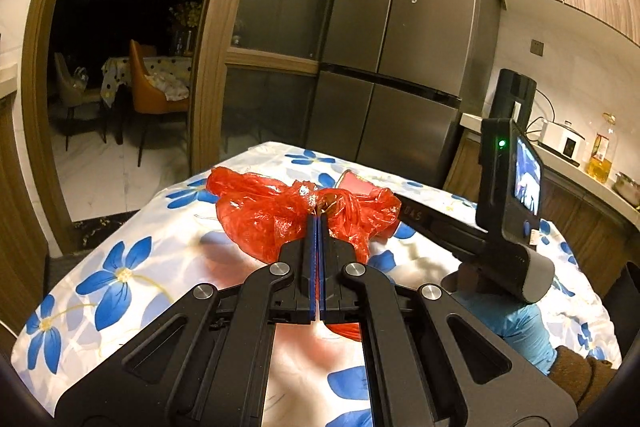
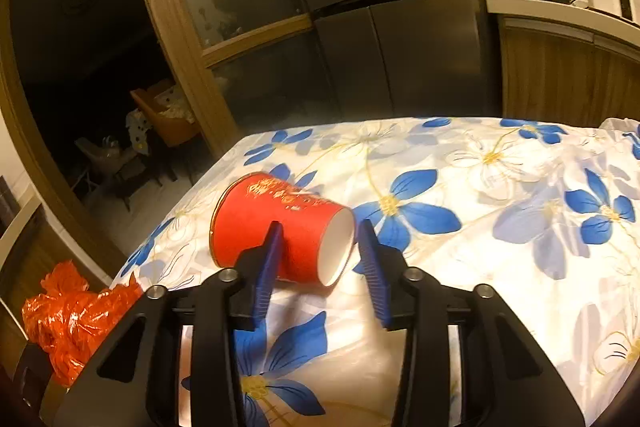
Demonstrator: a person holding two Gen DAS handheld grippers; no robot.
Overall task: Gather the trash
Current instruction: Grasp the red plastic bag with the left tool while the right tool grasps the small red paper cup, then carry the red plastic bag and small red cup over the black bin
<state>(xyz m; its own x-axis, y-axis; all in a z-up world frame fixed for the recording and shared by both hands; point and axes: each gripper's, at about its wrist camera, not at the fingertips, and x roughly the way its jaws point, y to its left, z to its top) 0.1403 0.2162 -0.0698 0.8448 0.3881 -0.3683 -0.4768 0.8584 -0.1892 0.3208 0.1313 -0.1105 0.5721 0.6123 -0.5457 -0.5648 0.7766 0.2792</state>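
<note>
Left claw [image 1: 319,223] pinching red bag [image 1: 280,211]; right claw [image 2: 320,239] astride cup [image 2: 280,223].

Both wrist views low over floral tablecloth [image 1: 120,267], facing fridge [image 2: 400,47]; share red bag [image 1: 272,211].

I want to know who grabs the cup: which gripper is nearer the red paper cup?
Right. The right gripper is open, its fingers either side of the tipped red paper cup. The left gripper is shut on the red plastic bag, with the cup beyond the bag.
</note>
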